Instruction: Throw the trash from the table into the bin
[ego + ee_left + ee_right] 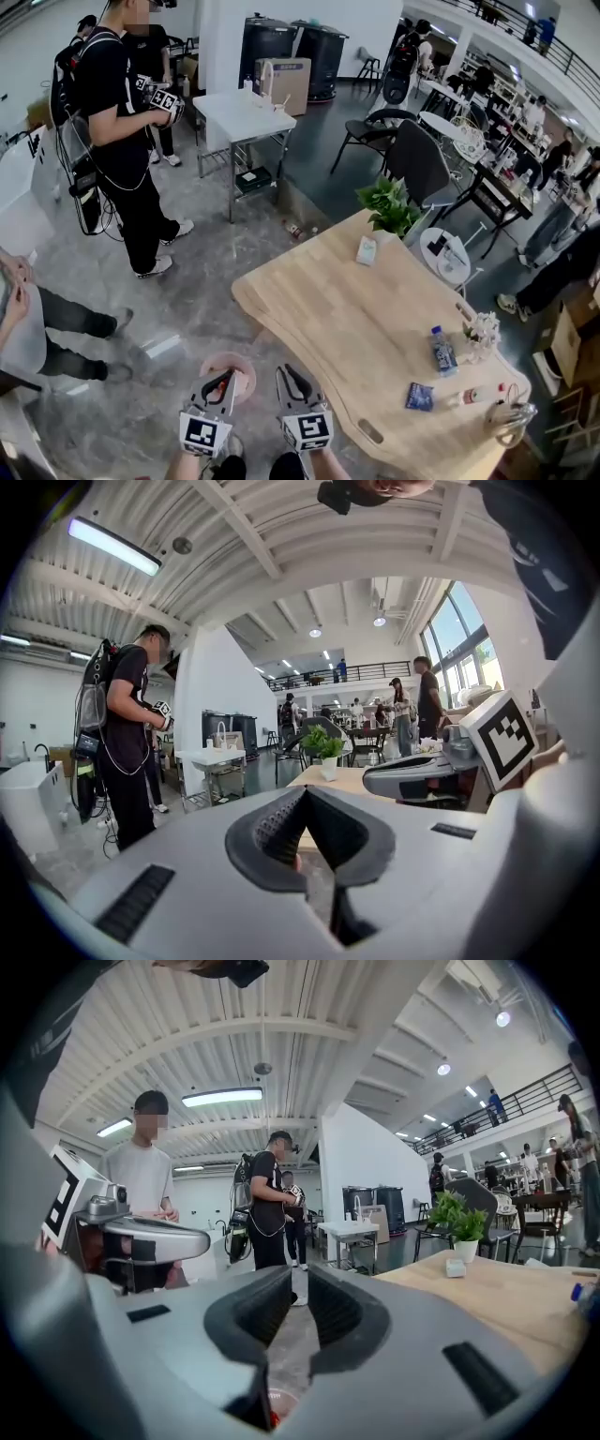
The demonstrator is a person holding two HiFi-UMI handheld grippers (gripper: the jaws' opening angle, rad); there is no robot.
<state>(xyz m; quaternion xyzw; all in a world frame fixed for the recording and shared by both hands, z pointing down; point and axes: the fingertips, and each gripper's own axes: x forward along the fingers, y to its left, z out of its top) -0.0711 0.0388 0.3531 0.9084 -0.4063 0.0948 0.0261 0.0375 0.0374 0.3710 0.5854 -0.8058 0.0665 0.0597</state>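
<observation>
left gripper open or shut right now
Shut: in its own view the left gripper has its fingers meeting at the tips, with no gap there.

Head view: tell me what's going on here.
A person holds two grippers by a pinkish round bin on the grey floor, beside a pale wooden table. The left gripper is shut and empty. The right gripper has its jaws slightly apart and holds nothing. A clear plastic bottle with a blue label and a blue packet sit on the table, not yet binned.
</observation>
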